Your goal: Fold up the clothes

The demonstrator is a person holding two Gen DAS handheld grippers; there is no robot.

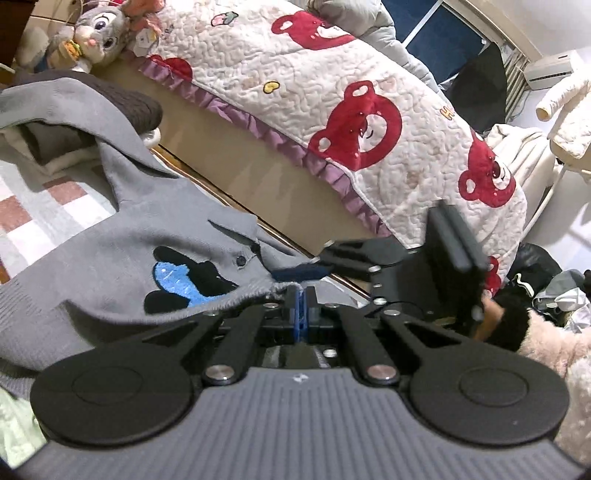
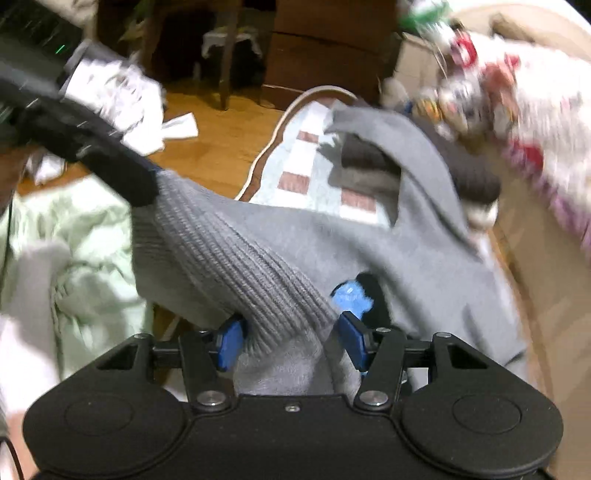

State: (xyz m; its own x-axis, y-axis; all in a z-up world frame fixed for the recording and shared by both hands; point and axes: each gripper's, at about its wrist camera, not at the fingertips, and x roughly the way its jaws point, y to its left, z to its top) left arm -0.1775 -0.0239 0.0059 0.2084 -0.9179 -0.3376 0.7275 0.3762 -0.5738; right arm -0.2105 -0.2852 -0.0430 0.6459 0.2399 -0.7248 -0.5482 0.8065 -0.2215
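Blue fingers [image 1: 297,310] of the left gripper [image 1: 301,301] squeezed tight together, pinching a bit of the edge of the grey sweater [image 1: 110,258]. Thin fold of knit sticking up just past the tips.

Blue fingers [image 2: 231,343] of the right gripper [image 2: 291,332] spread wide apart, not squeezing. Ribbed hem of the same sweater lying in the gap between them, close to both pads. Soft bunch of grey cloth hanging down behind the hem, near the gripper's black body.

Grey sweater stretched out between the two grippers, held up off the floor at the near side. Blue and black patch [image 1: 184,284] sewn on its front, with a small dark button [image 1: 241,260] just beside it. One sleeve reaching up and away, draped over a dark brown knit [image 1: 136,107].

Under the sweater, a rug [image 1: 37,206] with white, pale blue and reddish squares, lying on a wood floor [image 2: 214,147]. Pale green cloth [image 2: 92,240] crumpled on the floor to the left of the sweater.

Next to the rug, a bed with a white quilt [image 1: 332,110] covered in red bears and edged with a purple frill. Grey plush bunny [image 1: 98,31] sitting at the far end of the bed, near the brown knit.

Right wrist view quite blurry, most of all at the far right.
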